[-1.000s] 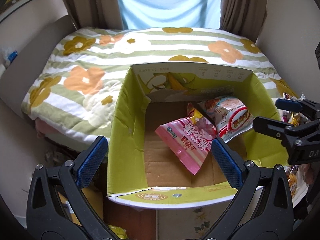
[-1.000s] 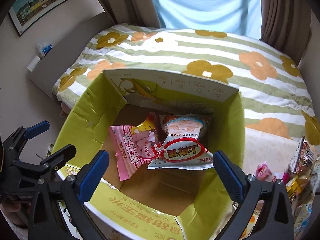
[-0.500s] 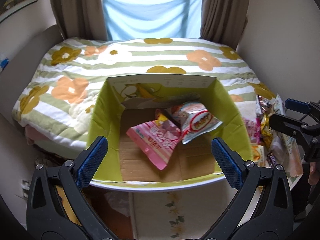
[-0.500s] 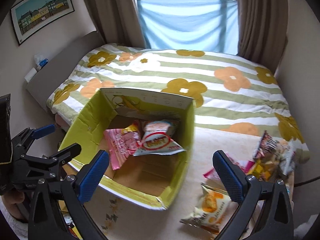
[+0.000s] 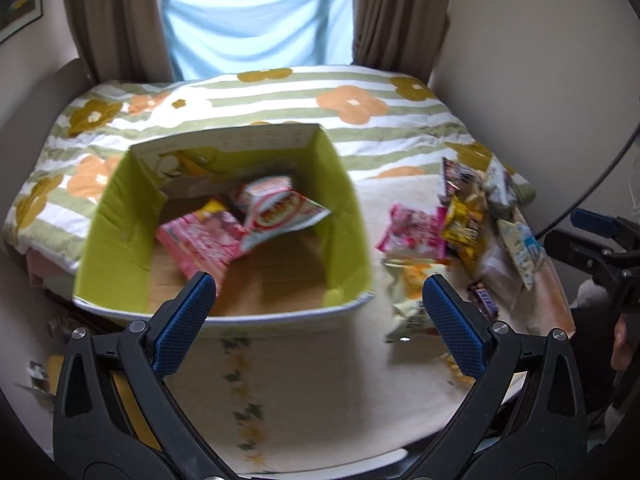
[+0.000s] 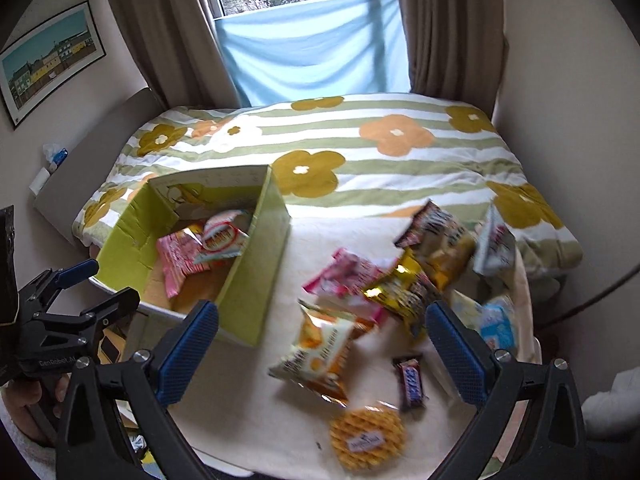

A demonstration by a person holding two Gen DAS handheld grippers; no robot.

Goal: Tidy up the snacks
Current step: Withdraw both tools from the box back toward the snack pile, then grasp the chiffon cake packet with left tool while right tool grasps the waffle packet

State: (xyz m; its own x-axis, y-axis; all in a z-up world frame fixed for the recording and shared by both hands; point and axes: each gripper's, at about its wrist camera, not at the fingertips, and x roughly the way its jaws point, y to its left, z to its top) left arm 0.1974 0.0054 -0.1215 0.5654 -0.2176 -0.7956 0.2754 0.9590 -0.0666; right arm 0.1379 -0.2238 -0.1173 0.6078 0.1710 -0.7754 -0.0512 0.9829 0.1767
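A cardboard box with a green inside [image 5: 116, 240] [image 6: 260, 280] stands on the left of the cream table. In it lie a pink bag [image 5: 200, 240] [image 6: 176, 260] and a white-and-red shrimp flake bag [image 5: 280, 208] [image 6: 222, 238]. Loose snacks lie to its right: an orange-and-white bag [image 6: 316, 352], a pink bag [image 6: 344, 280], a yellow bag [image 6: 400, 292], a chocolate bar [image 6: 410, 376] and a round waffle [image 6: 366, 436]. My left gripper [image 5: 318, 292] [image 6: 108, 282] hangs open near the box's front edge, holding nothing. My right gripper [image 6: 322, 316] [image 5: 568, 228] is open above the loose snacks, also holding nothing.
The table [image 6: 248, 400] is covered with a cream cloth and butts against a bed with a flowered striped quilt [image 6: 360, 160]. More packets are heaped at the table's far right [image 6: 492, 240]. A wall stands close on the right [image 5: 540, 80]. A hand [image 6: 24, 396] holds the left gripper.
Both grippers have drawn back and up from over the box, and to the right. The loose snack pile on the table has come into view. Both stay open.
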